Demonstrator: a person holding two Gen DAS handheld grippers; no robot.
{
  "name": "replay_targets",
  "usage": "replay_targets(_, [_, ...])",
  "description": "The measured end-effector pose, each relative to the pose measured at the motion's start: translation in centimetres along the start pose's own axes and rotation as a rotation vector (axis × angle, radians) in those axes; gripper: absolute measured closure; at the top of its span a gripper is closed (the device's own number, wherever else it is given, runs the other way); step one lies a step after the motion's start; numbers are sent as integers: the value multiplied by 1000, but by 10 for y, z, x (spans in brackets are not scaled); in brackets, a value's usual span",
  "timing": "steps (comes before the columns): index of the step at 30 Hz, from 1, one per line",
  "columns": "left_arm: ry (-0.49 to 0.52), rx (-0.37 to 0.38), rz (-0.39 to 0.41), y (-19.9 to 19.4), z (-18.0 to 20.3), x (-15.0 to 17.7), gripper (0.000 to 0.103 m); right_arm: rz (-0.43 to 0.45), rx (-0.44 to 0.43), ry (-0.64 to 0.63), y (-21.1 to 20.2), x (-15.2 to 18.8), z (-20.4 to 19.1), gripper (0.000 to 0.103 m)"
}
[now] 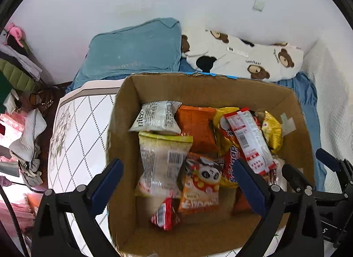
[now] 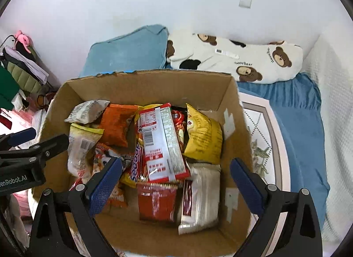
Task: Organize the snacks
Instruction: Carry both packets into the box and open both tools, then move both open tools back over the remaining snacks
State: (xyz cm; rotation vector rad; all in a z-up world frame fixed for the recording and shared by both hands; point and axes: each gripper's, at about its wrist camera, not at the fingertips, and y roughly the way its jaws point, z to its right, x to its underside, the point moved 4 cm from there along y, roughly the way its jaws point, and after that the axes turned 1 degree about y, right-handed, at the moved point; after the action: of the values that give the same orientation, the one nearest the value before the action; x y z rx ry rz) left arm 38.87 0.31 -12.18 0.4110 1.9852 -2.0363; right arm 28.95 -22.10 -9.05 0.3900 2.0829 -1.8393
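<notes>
Both the left gripper (image 1: 178, 182) and the right gripper (image 2: 176, 179) are hovering released, jaws spread and empty, above the open brown cardboard box (image 1: 198, 87) holding assorted foil snack packets (image 2: 163, 142).

Place: home bedroom | Evidence: bed mattress (image 1: 72, 129), blue pillow (image 1: 134, 49), bear-print pillow (image 1: 245, 58), piled clothes (image 1: 19, 67) were visible.

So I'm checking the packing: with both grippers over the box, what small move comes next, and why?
Probably lift both clear. The left gripper and right gripper stand open and empty above the cardboard box, and the snack packets already lie inside; nothing is between the fingers to place.
</notes>
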Motion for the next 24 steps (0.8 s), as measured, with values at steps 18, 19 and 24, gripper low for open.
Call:
replay_targets(18, [1, 35, 166, -99, 7, 77, 1, 203, -42, 13, -123, 68, -11, 3])
replay_targets(19, [0, 36, 173, -104, 8, 82, 1, 210, -44, 18, -128, 71, -10, 3])
replay_targets(24, [-3, 51, 188, -119, 9, 98, 1, 233, -67, 48, -150, 87, -6, 3])
